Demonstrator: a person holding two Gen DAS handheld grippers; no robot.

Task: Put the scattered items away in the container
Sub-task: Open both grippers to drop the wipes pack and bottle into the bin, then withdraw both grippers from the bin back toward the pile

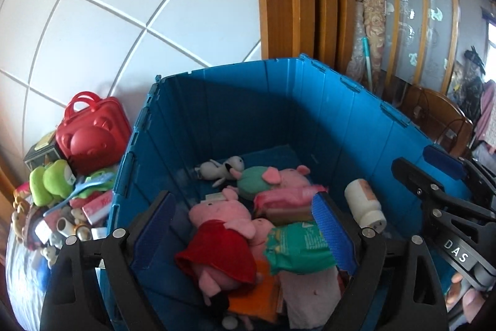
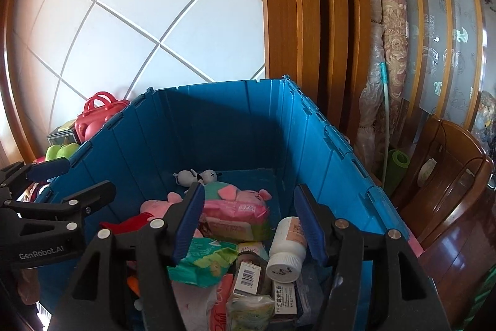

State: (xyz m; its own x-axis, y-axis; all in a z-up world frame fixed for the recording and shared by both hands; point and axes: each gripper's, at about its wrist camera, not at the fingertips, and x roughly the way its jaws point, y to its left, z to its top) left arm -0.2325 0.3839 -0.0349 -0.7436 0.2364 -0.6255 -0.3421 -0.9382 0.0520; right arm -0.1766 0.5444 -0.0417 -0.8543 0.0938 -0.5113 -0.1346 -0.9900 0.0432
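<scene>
The blue crate [image 1: 310, 101] [image 2: 217, 120] fills both views. It holds pink pig plushes [image 1: 223, 216], a small white dog plush [image 1: 223, 168], wipe packs [image 2: 235, 216], a green pack [image 1: 297, 247], small boxes [image 2: 248, 278] and a white bottle [image 1: 365, 203] [image 2: 286, 247]. My left gripper [image 1: 245, 222] [image 2: 71, 179] hangs open over the red-dressed pig, touching nothing. My right gripper [image 2: 249, 219] [image 1: 412, 157] is open above the crate's right side. The bottle lies on the pile just below its right finger, with no pad pressing on it.
Left of the crate is a heap of loose items: a red bear-shaped case [image 1: 93, 138], a green plush [image 1: 51, 182], a dark box [image 1: 40, 151] and small toys [image 1: 62, 222]. A white tiled wall stands behind. On the right are a wooden door frame [image 2: 294, 20], rolled rugs [image 2: 393, 36] and a wooden chair [image 2: 449, 176].
</scene>
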